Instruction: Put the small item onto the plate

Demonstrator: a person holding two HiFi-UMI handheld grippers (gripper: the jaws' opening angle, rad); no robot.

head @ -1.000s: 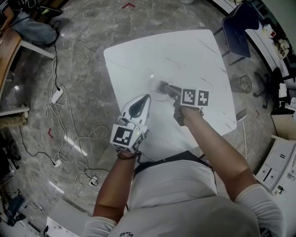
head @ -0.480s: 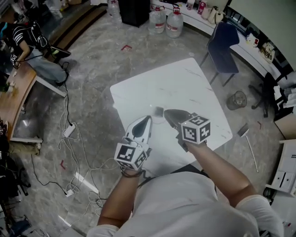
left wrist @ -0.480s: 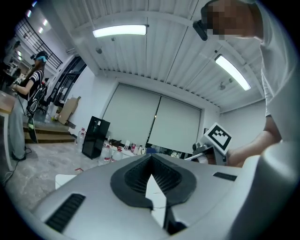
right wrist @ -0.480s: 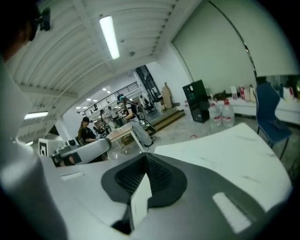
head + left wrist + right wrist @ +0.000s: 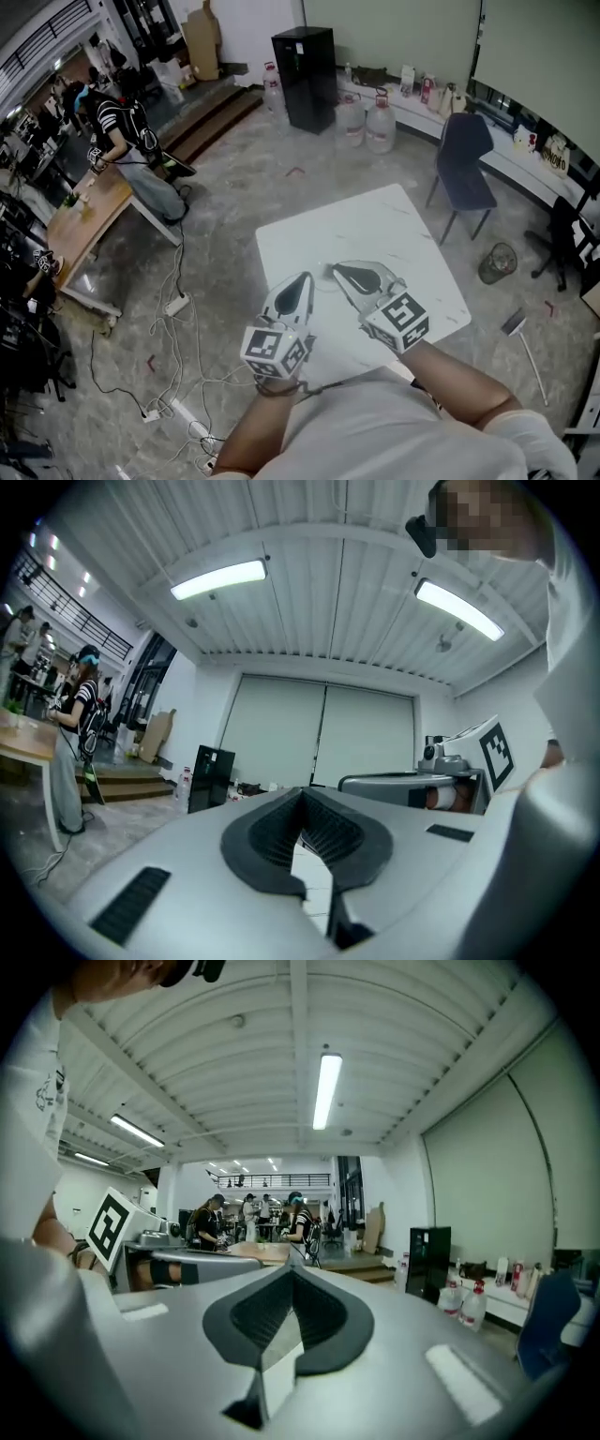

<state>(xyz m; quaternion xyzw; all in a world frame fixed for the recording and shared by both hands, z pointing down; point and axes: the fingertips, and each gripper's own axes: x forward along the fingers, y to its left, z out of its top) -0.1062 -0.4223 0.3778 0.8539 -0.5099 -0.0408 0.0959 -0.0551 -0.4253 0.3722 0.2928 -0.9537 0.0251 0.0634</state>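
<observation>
The left gripper (image 5: 306, 278) and right gripper (image 5: 338, 270) are held side by side, level, above the white table (image 5: 394, 230). Each is found with jaws closed together and nothing between them. The small item and plate cannot be made out on the table.

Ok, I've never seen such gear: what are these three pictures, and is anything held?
A person holds a two-jaw gripper in each hand. The head view looks down from a camera on the person's head: the left gripper and the right gripper hover above a white table. The other two pictures come from cameras riding on the grippers, looking along their jaws. Both pairs of jaws are together, with nothing between them. Whether anything lies on the table I cannot make out from here.
</observation>
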